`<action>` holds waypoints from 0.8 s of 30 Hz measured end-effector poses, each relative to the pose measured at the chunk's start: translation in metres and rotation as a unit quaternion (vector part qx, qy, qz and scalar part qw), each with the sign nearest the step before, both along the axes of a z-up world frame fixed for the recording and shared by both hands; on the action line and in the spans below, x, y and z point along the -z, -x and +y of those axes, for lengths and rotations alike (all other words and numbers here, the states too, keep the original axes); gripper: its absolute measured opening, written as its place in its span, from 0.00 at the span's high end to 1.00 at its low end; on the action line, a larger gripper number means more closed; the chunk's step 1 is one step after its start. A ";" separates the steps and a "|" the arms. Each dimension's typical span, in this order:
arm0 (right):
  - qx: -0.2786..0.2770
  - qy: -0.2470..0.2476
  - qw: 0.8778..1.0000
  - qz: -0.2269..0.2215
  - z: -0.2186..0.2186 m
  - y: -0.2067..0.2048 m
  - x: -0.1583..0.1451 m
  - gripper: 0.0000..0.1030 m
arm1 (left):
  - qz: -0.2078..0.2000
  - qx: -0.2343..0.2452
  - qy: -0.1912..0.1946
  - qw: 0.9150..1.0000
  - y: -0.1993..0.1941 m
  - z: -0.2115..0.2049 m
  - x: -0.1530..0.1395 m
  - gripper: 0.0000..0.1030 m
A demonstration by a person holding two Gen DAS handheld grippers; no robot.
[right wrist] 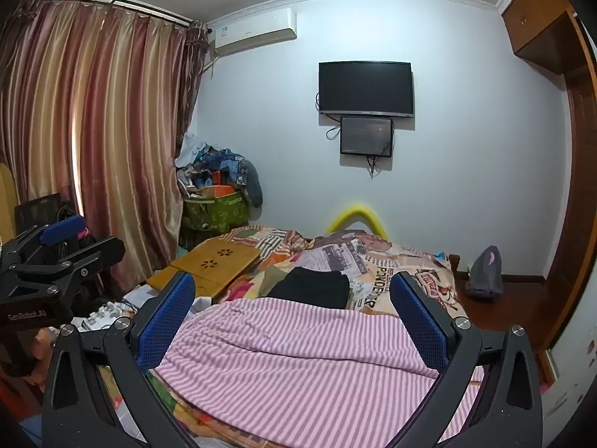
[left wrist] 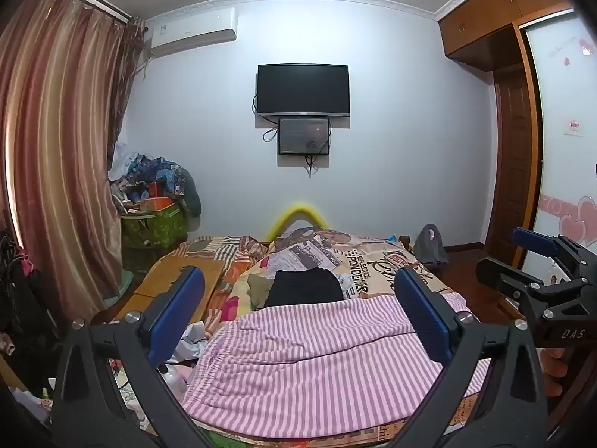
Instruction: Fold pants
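While the pink-and-white striped pants (left wrist: 321, 351) lie spread flat on the near end of the bed (left wrist: 377, 261), no fold appears to have been made, so the step in hand is judged to be the first grasp. The left gripper (left wrist: 298, 321) is held above the cloth with its jaws spread wide and nothing between the blue pads (left wrist: 179, 310); the right gripper (right wrist: 294, 321) is likewise fully spread and empty, hovering over the same garment. Neither is seen to touch the fabric.

For a clean fold, the gathered waistband at the left of the garment and the opposite edge should be taken at matching points, one by each gripper. Only the pants' own layers should be pinched, not the printed quilt beneath. Wrinkles near the middle should be drawn out before the cloth is lifted, and both sides raised evenly so the stripes stay aligned. A folded black garment (left wrist: 304, 287) lies just beyond the pants and should be left undisturbed.

One container is seen: a green patterned storage box (right wrist: 216, 211) in the corner beside the curtain (right wrist: 97, 142). It is heaped above its rim with crumpled clothes and an orange item; the exact contents cannot be told.
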State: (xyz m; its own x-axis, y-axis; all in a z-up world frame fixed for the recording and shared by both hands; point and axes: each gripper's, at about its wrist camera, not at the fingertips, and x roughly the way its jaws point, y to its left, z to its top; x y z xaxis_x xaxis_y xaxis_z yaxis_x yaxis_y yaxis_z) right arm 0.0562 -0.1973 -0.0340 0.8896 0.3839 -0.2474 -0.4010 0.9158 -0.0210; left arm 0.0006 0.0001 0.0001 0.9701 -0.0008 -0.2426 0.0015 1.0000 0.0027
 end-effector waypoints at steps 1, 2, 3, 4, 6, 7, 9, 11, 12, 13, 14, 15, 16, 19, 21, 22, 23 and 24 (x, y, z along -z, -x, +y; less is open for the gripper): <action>0.000 -0.001 1.000 -0.003 0.000 0.000 0.000 0.00 | -0.001 -0.002 -0.001 1.000 0.000 0.000 0.000 0.00; -0.001 -0.002 1.000 -0.004 0.000 0.000 0.000 0.00 | -0.001 -0.005 -0.003 1.000 -0.001 0.000 0.000 0.00; -0.001 -0.003 1.000 -0.003 0.000 0.000 0.001 0.00 | -0.001 -0.008 -0.003 1.000 -0.001 0.000 0.000 0.00; -0.001 -0.002 1.000 -0.003 0.000 0.001 0.001 0.00 | 0.001 -0.009 -0.003 1.000 -0.005 -0.002 0.003 0.00; -0.001 -0.002 1.000 -0.002 0.001 0.002 0.001 0.00 | 0.006 -0.004 -0.002 1.000 -0.010 -0.009 0.006 0.00; -0.001 -0.002 1.000 -0.001 0.001 0.002 0.001 0.00 | 0.007 -0.005 -0.001 1.000 -0.012 -0.011 0.007 0.00; 0.000 -0.001 1.000 -0.001 0.000 0.000 0.002 0.00 | 0.009 -0.006 -0.001 1.000 -0.018 -0.016 0.010 0.00; 0.001 -0.001 1.000 -0.001 0.001 0.000 0.003 0.00 | 0.006 -0.002 0.004 1.000 -0.017 -0.006 0.010 0.00; 0.002 -0.002 1.000 0.000 0.001 0.000 0.003 0.00 | 0.004 0.001 0.008 1.000 -0.015 0.001 0.009 0.00; 0.002 -0.003 1.000 0.001 -0.001 0.000 0.003 0.00 | 0.003 0.001 0.007 1.000 -0.014 0.001 0.008 0.00; 0.003 -0.003 1.000 0.001 -0.001 0.000 0.003 0.00 | 0.003 0.001 0.007 1.000 -0.016 0.001 0.009 0.00; 0.003 -0.003 1.000 0.002 0.000 0.001 0.003 0.00 | 0.001 0.002 0.006 1.000 -0.012 0.001 0.006 0.00; 0.003 -0.003 1.000 0.004 0.000 -0.001 0.002 0.00 | 0.001 0.003 0.006 1.000 -0.012 0.001 0.006 0.00; 0.005 -0.002 1.000 0.004 0.001 -0.001 0.002 0.00 | 0.003 0.006 0.007 1.000 -0.013 0.001 0.007 0.00; 0.006 -0.002 1.000 0.005 0.002 -0.002 0.001 0.00 | 0.005 0.005 0.008 1.000 -0.015 0.001 0.007 0.00; 0.006 -0.003 1.000 0.006 0.001 -0.002 0.000 0.00 | 0.004 0.006 0.010 1.000 -0.014 0.002 0.007 0.00; 0.007 -0.003 1.000 0.006 0.001 -0.002 0.000 0.00 | 0.005 0.007 0.011 1.000 -0.014 0.002 0.007 0.00; 0.007 -0.003 1.000 0.005 0.001 -0.002 0.000 0.00 | 0.005 0.007 0.012 1.000 -0.014 0.004 0.007 0.00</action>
State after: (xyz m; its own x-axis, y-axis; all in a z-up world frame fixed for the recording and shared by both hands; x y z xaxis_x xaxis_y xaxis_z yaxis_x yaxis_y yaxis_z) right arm 0.0582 -0.1963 -0.0342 0.8923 0.3727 -0.2547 -0.3882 0.9215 -0.0116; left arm 0.0144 0.0038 -0.0066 0.9677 -0.0201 -0.2513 0.0151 0.9997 -0.0217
